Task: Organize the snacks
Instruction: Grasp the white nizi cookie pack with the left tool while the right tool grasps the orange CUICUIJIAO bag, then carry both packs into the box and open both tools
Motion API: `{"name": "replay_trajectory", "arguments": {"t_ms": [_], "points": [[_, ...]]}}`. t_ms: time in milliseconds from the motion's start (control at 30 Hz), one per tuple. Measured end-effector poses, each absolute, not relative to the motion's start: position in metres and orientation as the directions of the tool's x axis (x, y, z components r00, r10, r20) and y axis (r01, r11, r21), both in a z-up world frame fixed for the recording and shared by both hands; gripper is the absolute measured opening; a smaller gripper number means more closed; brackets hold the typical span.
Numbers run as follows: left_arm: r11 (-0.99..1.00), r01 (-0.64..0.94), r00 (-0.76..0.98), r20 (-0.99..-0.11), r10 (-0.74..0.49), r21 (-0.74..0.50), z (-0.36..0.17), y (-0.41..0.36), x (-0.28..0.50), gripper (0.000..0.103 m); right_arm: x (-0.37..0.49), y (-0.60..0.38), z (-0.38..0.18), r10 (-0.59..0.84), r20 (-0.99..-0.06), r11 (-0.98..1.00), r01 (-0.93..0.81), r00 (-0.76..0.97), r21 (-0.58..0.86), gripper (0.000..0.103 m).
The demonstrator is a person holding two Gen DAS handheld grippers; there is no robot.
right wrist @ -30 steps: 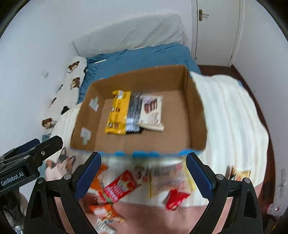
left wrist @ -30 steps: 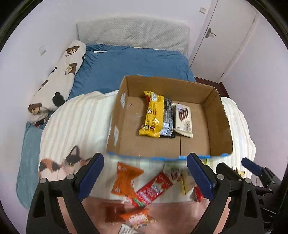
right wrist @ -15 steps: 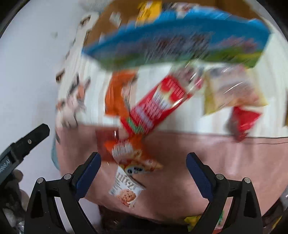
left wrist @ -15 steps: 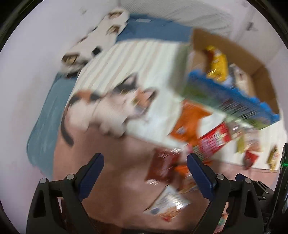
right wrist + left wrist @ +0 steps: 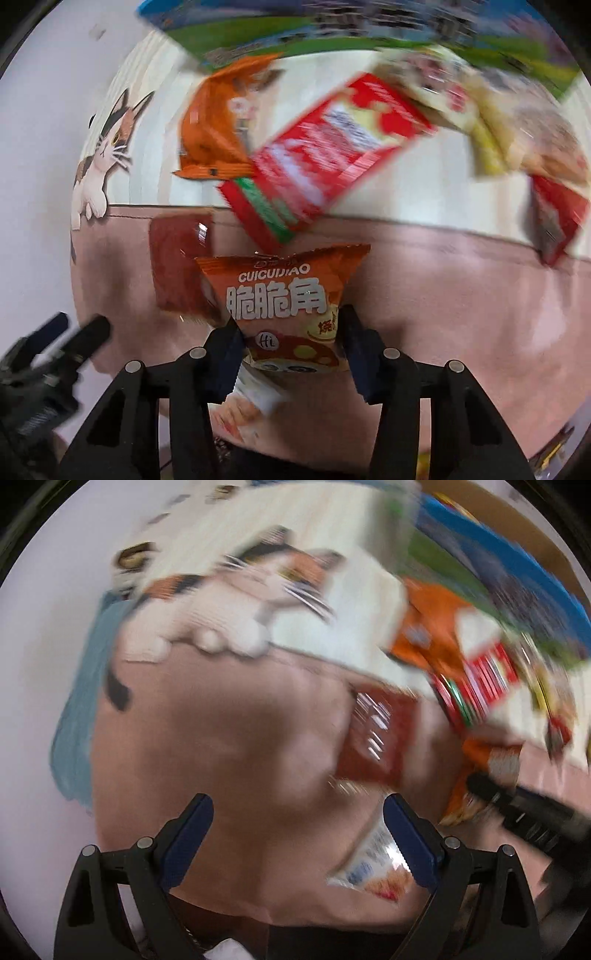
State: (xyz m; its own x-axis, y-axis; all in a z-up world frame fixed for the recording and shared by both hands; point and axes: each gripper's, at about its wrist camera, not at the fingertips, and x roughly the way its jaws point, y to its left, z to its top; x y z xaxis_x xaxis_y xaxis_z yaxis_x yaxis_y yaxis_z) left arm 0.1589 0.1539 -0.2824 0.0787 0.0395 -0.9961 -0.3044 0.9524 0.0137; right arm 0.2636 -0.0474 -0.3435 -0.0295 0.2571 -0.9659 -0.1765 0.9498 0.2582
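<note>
Snacks mostly lie loose on the bed; my right gripper jaws pinch an orange crinkle-edged snack packet, while my left gripper jaws gape empty. Boxing, I judge, remains largely undone.

The orange packet carries the only clear print — "CUICUIJIAO" in white Latin letters, and under it three large white characters, 脆脆角. Lower down sits a small round badge that seems to read "Hi" (half hidden). The red packet and the box bear printing too — all of it smeared past reading.
</note>
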Motion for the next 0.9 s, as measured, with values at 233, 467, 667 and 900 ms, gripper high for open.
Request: {"name": "replay_trajectory", "arguments": {"t_ms": [233,467,667,900], "points": [[0.99,-0.105,-0.079,-0.991,-0.107,-0.098,-0.339,0.097,0.14,0.094,0.236,-0.126,-0.334,0.255,-0.957,0.961,-0.075,-0.139,0.267,0.052],[0.981,-0.135,-0.129,-0.979,-0.155,-0.138,-0.377,0.088,0.14,0.078,0.225,-0.149,-0.368,0.265,-0.94,0.963,0.02,-0.215,0.267,0.061],[0.96,-0.242,-0.074,-0.983,-0.167,-0.145,-0.367,0.1,0.155,0.07,0.218,-0.151,-0.378,0.301,-0.931,0.954,0.082,-0.208,0.29,0.067],[0.957,-0.266,-0.044,-0.99,-0.133,-0.117,-0.364,0.077,0.167,0.07,0.204,-0.142,-0.379,0.29,-0.935,0.957,0.08,-0.203,0.279,0.068]]}}
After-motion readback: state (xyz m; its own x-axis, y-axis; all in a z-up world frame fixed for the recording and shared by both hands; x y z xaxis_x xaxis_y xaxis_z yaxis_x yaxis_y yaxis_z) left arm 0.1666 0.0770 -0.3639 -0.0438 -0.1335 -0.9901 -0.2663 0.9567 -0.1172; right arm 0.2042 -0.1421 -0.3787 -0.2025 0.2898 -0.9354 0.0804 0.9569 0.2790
